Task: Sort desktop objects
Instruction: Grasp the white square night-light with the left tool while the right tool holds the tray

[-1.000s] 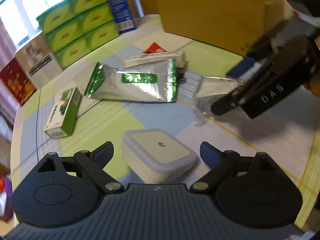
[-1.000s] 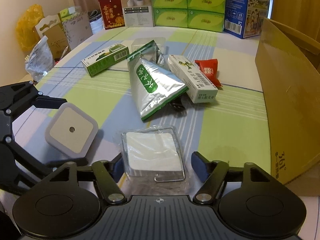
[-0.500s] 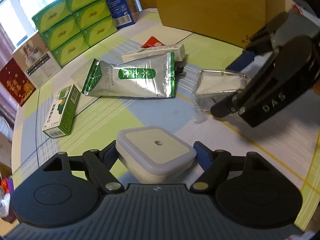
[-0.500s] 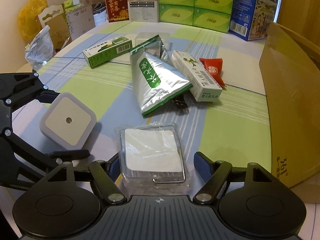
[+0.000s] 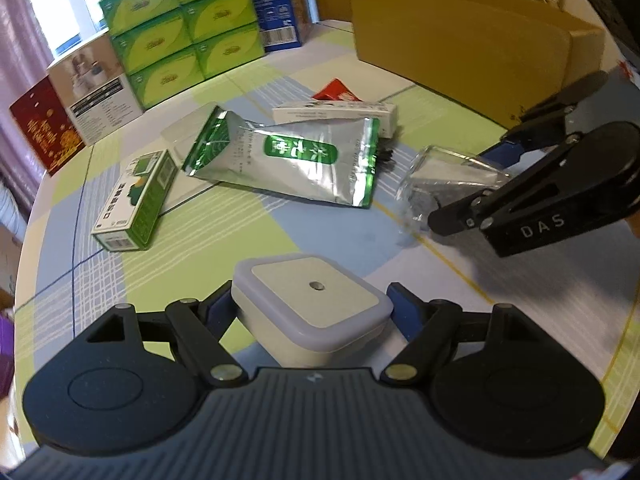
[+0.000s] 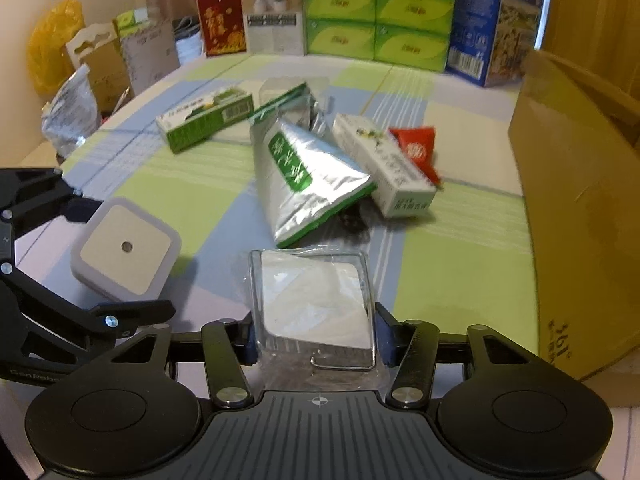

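**Readable markings**

The letters "DAS" are printed in white on the black body of the right gripper (image 5: pixel 476 200), seen from the left wrist view. "361°" is stamped in dark print on the side of the cardboard box (image 6: pixel 576 216). White characters are shown on the green label of the silver pouch (image 5: pixel 296 160), and print is carried by the green carton (image 6: pixel 204 118), but neither can be read.

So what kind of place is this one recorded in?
Most likely a home room used partly for storage, not a lab. A table under a checked pastel cloth holds the clutter, stacked green tissue boxes and gift boxes line its far edge, and purple curtains hang by a window.
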Demonstrator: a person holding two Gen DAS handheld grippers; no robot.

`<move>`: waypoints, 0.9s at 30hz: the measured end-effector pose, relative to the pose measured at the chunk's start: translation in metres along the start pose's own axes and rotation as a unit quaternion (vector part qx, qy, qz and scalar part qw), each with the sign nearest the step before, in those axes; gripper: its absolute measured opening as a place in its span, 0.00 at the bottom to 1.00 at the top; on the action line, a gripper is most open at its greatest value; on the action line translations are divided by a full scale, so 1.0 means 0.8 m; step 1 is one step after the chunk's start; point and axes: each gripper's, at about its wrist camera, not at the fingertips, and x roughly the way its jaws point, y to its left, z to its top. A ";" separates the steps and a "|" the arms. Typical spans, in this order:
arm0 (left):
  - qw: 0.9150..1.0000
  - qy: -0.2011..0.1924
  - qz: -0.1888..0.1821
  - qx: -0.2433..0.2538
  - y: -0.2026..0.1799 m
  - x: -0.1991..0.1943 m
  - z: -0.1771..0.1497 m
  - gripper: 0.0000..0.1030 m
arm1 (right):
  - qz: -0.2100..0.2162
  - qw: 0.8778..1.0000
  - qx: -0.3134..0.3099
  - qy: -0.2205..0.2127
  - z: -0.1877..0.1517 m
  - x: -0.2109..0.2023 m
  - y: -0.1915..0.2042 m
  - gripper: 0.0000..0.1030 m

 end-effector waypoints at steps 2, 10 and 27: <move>1.000 0.002 0.004 -0.017 0.004 -0.001 0.001 0.74 | -0.004 1.000 -0.002 -0.011 0.003 -0.003 0.000 0.49; 0.995 0.017 0.019 -0.092 0.020 -0.002 0.002 0.74 | -0.005 1.000 0.001 -0.021 0.009 -0.008 0.003 0.49; 0.986 0.000 0.053 -0.160 -0.014 -0.060 0.011 0.74 | -0.015 0.998 0.046 -0.051 -0.014 -0.071 -0.015 0.49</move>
